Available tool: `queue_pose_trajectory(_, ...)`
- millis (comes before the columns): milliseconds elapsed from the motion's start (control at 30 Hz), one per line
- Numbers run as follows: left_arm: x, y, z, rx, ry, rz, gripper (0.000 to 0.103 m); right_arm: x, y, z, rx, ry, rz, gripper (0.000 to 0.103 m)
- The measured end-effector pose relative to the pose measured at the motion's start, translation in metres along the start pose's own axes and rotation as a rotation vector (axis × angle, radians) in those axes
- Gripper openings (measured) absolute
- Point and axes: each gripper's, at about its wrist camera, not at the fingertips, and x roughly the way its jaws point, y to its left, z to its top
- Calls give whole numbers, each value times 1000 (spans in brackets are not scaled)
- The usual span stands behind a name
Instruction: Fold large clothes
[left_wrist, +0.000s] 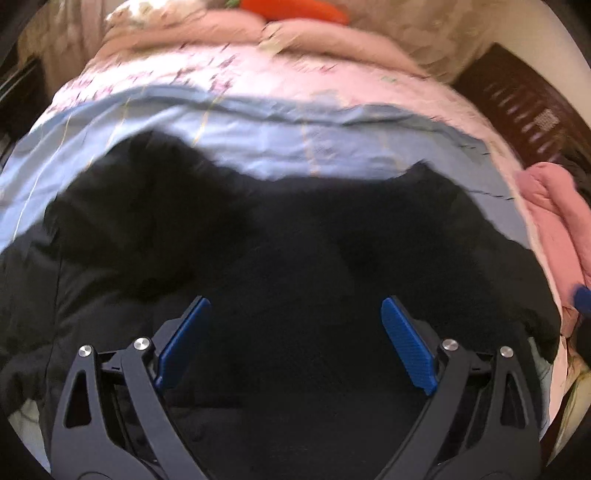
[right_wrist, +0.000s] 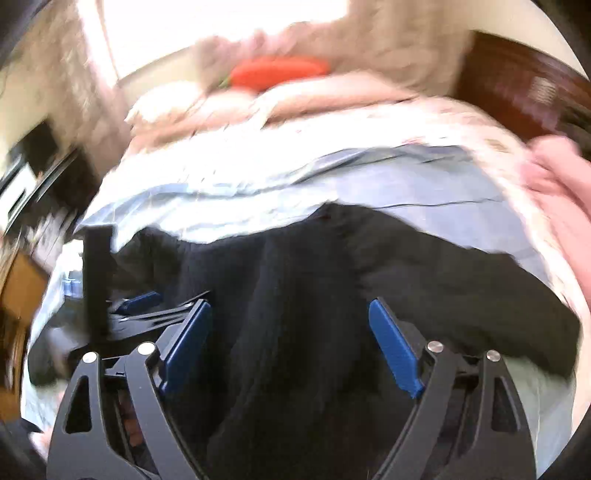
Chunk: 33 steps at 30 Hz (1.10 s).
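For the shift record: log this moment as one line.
stage: between folds | left gripper: open, empty | right gripper: open, empty | black garment: on blue sheet, ungripped

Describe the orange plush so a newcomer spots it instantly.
Start at the bed with its pink floral quilt. Look past the black garment and light blue sheet to the far end. The carrot-shaped plush lies there, the only bright orange thing among pale bedding.

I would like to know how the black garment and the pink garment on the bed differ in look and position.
The black garment lies spread wide over the blue sheet; the pink garment sits bunched at the bed's right edge. The black one fills the foreground under the open left gripper; the pink one lies aside. Both rest on the bed.
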Motion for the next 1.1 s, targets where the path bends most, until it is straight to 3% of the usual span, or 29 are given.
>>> queue_pose_trajectory(33,6,6,-2,0,19,21,95,25,1,-1,-40,72,13,73)
queue_pose_trajectory(133,25,16,-11,38,74,112,101,77,-1,-15,-58,213,49,75)
queue_pose_trajectory(200,44,24,-21,59,114,161,101,109,-5,-26,-96,253,-3,85)
queue_pose_trajectory(300,53,22,-25,138,67,175,101,130,0,-37,-215,232,-55,102)
queue_pose_trajectory(367,56,23,-21,150,71,165,101,133,1,-38,-215,230,-59,102)
queue_pose_trajectory(467,52,27,-16,129,84,144,101,122,5,-36,-233,216,-77,102)
queue_pose_trajectory(567,32,23,-15,92,49,154,101,87,14,-37,-267,99,-54,102)
queue_pose_trajectory(633,31,23,-17,75,50,168,101,101,12,-50,-235,194,-29,102)
queue_pose_trajectory(667,41,20,-19,69,89,173,101,111,11,-58,-224,239,-32,102)
queue_pose_trajectory(767,41,19,-18,36,73,186,101,108,21,-59,-283,224,-83,102)
queue_pose_trajectory(867,11,28,-15,0,7,188,101,77,32,-46,-254,171,-78,102)
queue_pose_trajectory(967,-36,61,-17,-77,-69,187,101,34,50,-29,-209,75,-21,102)
queue_pose_trajectory(1100,-93,137,-37,-207,-91,310,101,18,92,0,-204,50,39,102)
